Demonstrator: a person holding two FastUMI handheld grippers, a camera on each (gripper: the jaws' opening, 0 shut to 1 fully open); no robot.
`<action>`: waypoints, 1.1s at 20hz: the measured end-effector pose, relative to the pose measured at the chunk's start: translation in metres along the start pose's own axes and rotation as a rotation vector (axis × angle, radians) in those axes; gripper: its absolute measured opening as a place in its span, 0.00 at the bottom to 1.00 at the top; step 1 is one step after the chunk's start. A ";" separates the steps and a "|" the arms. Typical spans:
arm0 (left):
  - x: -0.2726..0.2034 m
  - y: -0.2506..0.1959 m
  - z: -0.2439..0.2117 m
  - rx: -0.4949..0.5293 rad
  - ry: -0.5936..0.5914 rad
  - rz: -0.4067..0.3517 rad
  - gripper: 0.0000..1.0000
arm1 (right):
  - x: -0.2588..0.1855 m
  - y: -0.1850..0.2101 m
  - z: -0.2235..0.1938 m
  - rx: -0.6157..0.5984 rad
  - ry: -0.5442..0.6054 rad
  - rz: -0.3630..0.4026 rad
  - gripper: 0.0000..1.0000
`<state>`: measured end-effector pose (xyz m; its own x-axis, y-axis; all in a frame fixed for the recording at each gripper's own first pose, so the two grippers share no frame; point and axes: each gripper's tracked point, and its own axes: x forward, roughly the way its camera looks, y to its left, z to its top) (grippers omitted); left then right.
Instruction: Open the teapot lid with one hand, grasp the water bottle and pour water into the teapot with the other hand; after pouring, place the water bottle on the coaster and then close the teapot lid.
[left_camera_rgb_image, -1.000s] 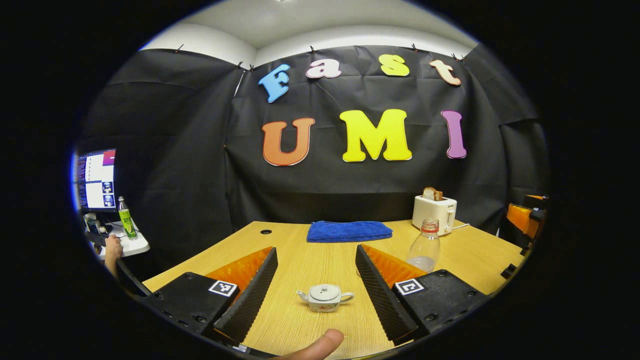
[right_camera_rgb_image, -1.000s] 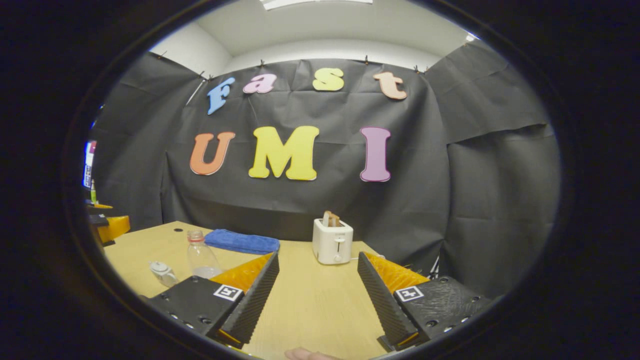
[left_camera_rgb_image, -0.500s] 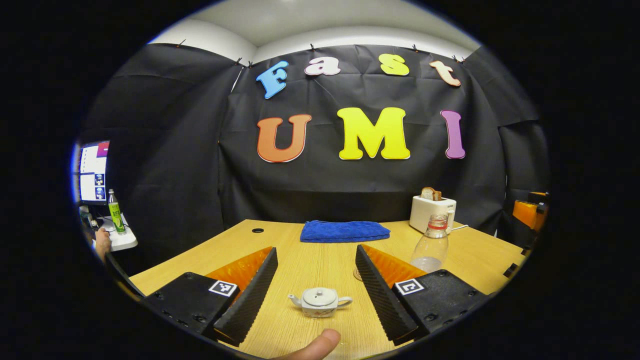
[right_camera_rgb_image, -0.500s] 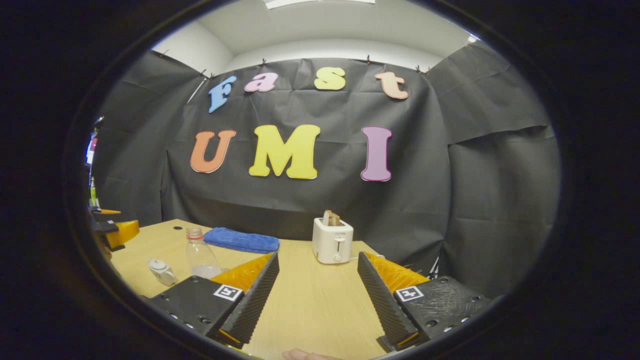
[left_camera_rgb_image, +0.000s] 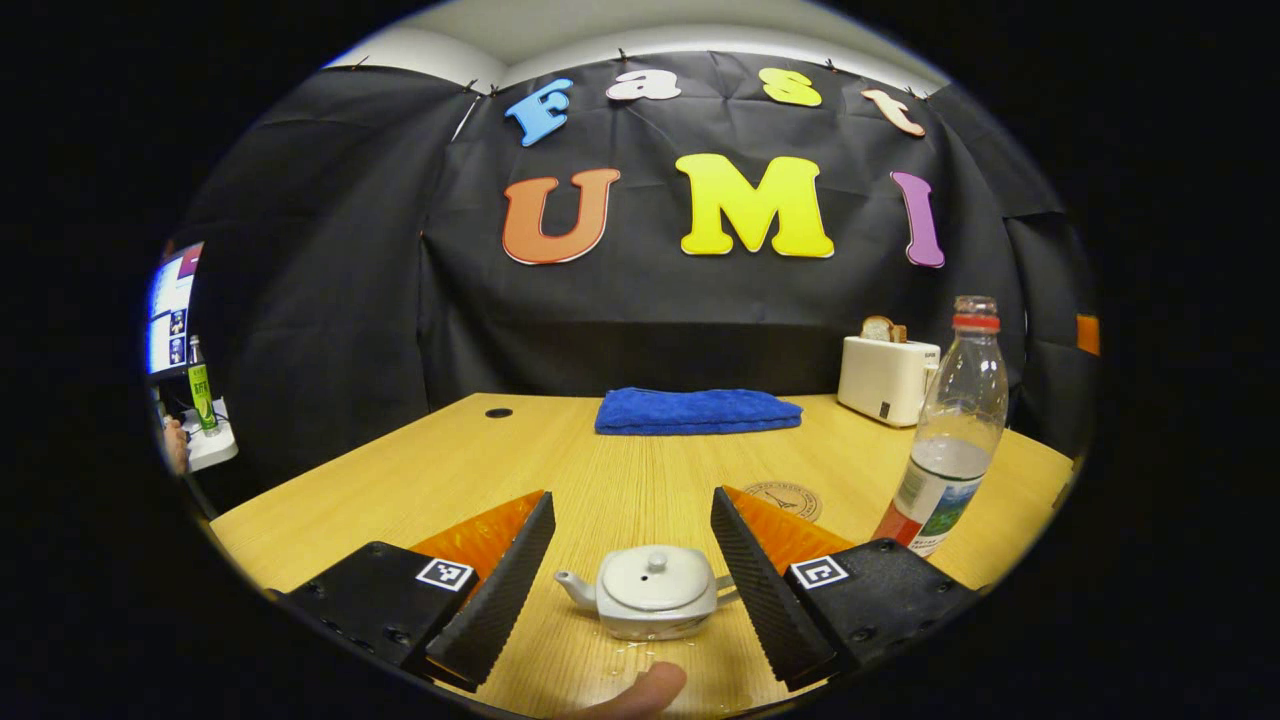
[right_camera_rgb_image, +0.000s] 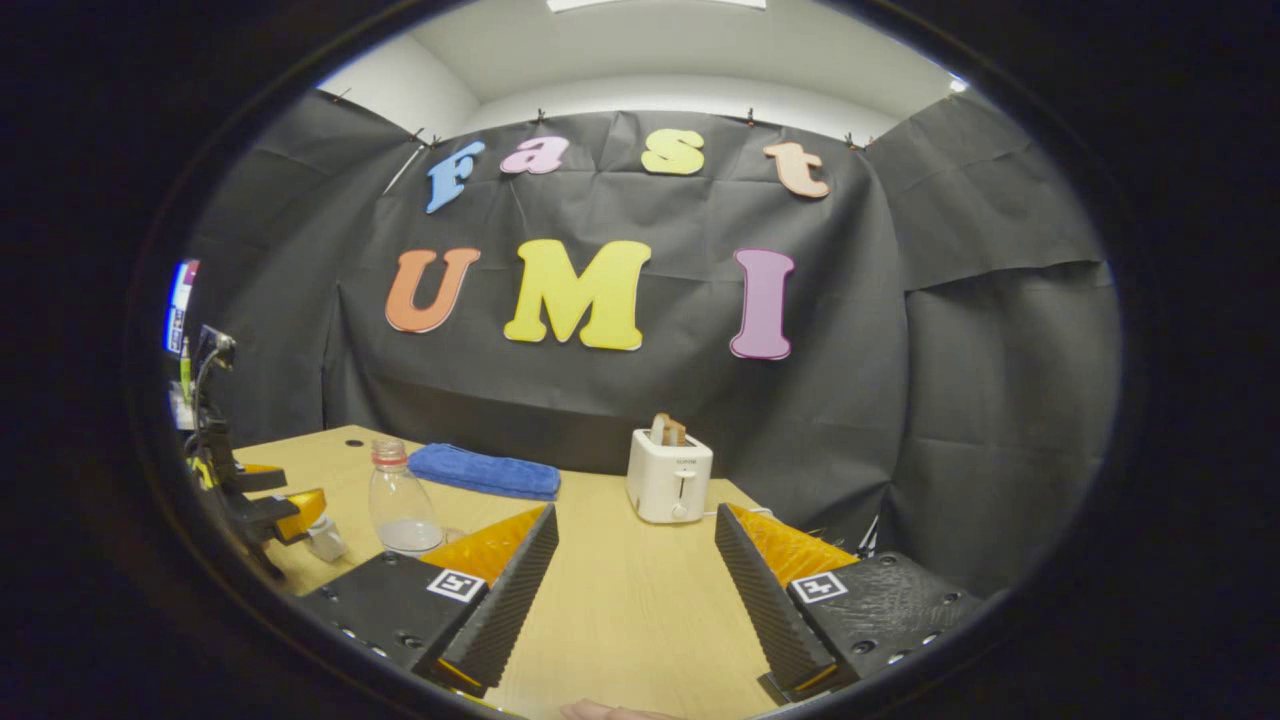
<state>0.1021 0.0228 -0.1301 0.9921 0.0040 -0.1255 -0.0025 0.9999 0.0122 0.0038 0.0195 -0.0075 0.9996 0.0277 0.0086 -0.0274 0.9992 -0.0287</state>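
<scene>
Left gripper view: teapot (left_camera_rgb_image: 650, 592), lid on, sits on table (left_camera_rgb_image: 560, 470) betw. left gripper (left_camera_rgb_image: 633, 590) fingers, jaws wide, not touching.
Water bottle (left_camera_rgb_image: 950, 440) upright to right, coaster (left_camera_rgb_image: 785, 499) nr it; towel (left_camera_rgb_image: 697, 411), toaster (left_camera_rgb_image: 885, 378) behind. Right gripper (right_camera_rgb_image: 635, 600) wide, holding nothing.

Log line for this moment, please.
phase: approach | left claw: open, straddling teapot, lid on | right claw: open, idle | water bottle: upright
</scene>
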 end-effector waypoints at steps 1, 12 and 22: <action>0.001 -0.002 0.000 0.004 -0.005 -0.005 0.99 | 0.001 0.001 -0.001 0.001 0.001 0.002 0.95; 0.012 -0.006 -0.009 0.009 0.015 -0.020 0.42 | 0.003 0.009 -0.008 -0.003 0.022 0.016 0.95; 0.011 -0.010 -0.002 0.000 -0.016 -0.053 0.06 | 0.002 0.029 -0.014 -0.019 0.033 0.054 0.97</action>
<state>0.1131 0.0127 -0.1339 0.9927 -0.0491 -0.1104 0.0501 0.9987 0.0063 0.0055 0.0483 -0.0226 0.9964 0.0801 -0.0267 -0.0813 0.9955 -0.0476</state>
